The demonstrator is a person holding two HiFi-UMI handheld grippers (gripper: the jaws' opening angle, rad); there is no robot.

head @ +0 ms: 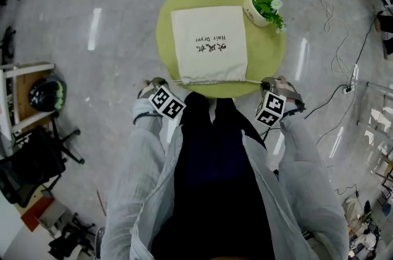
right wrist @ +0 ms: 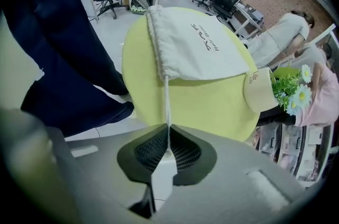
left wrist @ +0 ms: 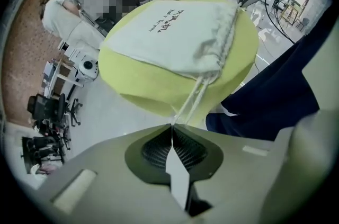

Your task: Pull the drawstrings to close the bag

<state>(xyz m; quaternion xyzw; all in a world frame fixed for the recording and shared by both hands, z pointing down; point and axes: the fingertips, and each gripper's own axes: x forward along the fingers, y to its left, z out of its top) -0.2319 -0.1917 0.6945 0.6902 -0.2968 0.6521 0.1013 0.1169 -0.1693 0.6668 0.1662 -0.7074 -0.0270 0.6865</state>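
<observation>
At the near edge of the round green table [head: 270, 62]: a cream drawstring bag [head: 209, 43] lies flat, print up. Its closed end is toward the far side and its mouth hem faces the person. A potted plant [head: 267, 3] sits at the far right rim, apart from the bag.

Left gripper [left wrist: 172, 130]: jaws pressed together, pinching the left drawstring [left wrist: 193, 101]. Two strands run taut to the bag's left mouth corner.

Right gripper [right wrist: 168, 133]: jaws likewise pressed together on the right drawstring [right wrist: 166, 96], which runs taut to the right mouth corner.

Key relation: the bag sits between the two grippers. Its mouth hem runs left to right, roughly along the line joining them. Each gripper is just off the table edge, about equally near its own corner.

Judgement: the hem is puckered near the left corner and mostly flat elsewhere, so closing has hardly begun. The coming pull should go outward, left and right, along the hem. A lopsided pull would likely drag the bag sideways.
</observation>
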